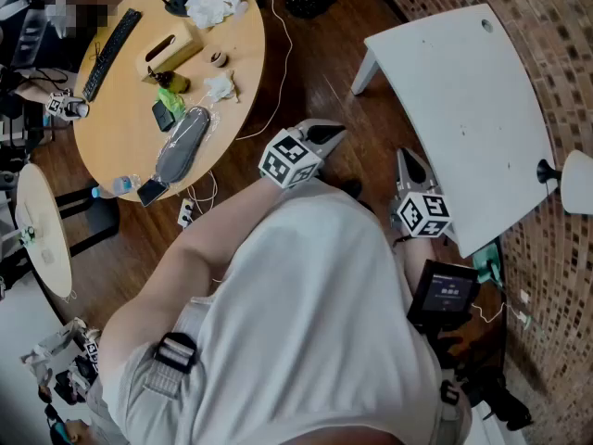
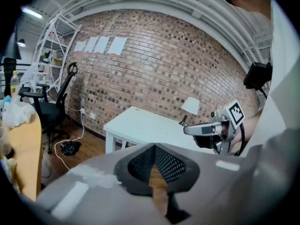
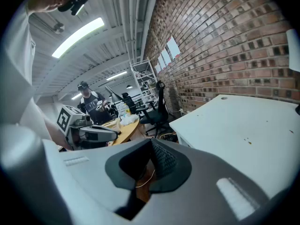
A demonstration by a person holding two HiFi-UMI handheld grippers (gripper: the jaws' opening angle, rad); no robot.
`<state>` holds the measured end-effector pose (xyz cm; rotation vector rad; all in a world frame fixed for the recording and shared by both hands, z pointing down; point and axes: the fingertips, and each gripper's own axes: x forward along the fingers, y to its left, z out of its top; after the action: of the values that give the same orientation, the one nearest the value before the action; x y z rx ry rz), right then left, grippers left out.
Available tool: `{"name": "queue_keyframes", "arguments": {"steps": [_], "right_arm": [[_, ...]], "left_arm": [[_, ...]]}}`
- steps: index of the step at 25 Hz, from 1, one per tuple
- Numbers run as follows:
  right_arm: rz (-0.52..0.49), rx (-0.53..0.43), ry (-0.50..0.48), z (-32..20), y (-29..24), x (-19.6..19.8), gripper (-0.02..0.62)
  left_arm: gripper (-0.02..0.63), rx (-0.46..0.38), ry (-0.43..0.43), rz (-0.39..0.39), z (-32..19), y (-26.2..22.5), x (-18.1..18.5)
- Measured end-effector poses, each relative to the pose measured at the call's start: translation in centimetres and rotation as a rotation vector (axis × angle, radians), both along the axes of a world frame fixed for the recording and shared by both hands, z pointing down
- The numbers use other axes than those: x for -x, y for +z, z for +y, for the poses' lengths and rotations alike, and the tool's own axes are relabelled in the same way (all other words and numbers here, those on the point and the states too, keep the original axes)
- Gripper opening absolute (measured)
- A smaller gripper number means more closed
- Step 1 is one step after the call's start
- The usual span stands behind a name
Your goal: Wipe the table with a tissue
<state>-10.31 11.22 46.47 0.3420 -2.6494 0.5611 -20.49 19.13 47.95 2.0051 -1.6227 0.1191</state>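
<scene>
A white table [image 1: 463, 109] stands at the right, its top bare apart from small specks. My left gripper [image 1: 335, 133] hangs over the wooden floor between the two tables, jaws shut on nothing, with the tips meeting in the left gripper view [image 2: 153, 146]. The right gripper [image 1: 405, 156] is by the white table's near edge, also shut and empty [image 3: 151, 142]. A tan tissue box [image 1: 170, 49] sits on the round wooden table [image 1: 120, 128] at the upper left. Crumpled white tissues [image 1: 215, 3] lie beside it, with a smaller one [image 1: 220, 86] nearer me.
The round table also carries a keyboard [image 1: 111, 52], a grey pouch [image 1: 181, 145] and small items. A white lamp [image 1: 574, 179] stands at the white table's right edge. Cables [image 1: 278, 54] trail on the floor. A small side table [image 1: 42, 230] is at the left, an office chair [image 2: 56, 107] beyond.
</scene>
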Motion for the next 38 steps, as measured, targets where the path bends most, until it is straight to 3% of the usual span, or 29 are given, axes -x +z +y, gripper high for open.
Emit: {"name": "queue_keyframes", "arguments": {"steps": [4,7,13,19,21,29,33,38], "right_arm": [[0.008,-0.008,-0.051,1.9,0.0,3.8,0.008],[0.009,-0.009,-0.088,2.7,0.1,6.4,0.008],[0.028,-0.012,-0.155,3.9,0.8,10.7,0.008],[0.046,-0.012,-0.185,3.7,1.1,13.8,0.008],[0.050,-0.014,-0.179,3.2,1.1,14.5,0.008],[0.069,-0.021,-0.103,1.9,1.1,15.5,0.008],[0.087,-0.012,-0.032,0.8,1.4,14.4,0.008],[0.096,-0.004,0.023,0.5,1.5,13.4,0.008]], "left_arm": [[0.006,0.018,-0.070,-0.029,2.9,1.1,5.1],[0.005,0.073,-0.147,-0.089,6.1,2.8,9.7],[0.006,0.160,-0.319,-0.119,12.8,5.7,17.4],[0.006,0.245,-0.379,-0.209,16.9,7.5,22.8],[0.008,0.278,-0.376,-0.265,17.4,7.6,25.1],[0.149,0.515,-0.226,-0.405,18.5,12.3,31.9],[0.179,0.578,-0.218,-0.405,18.3,14.3,33.1],[0.168,0.662,-0.175,-0.414,18.6,16.8,33.3]]}}
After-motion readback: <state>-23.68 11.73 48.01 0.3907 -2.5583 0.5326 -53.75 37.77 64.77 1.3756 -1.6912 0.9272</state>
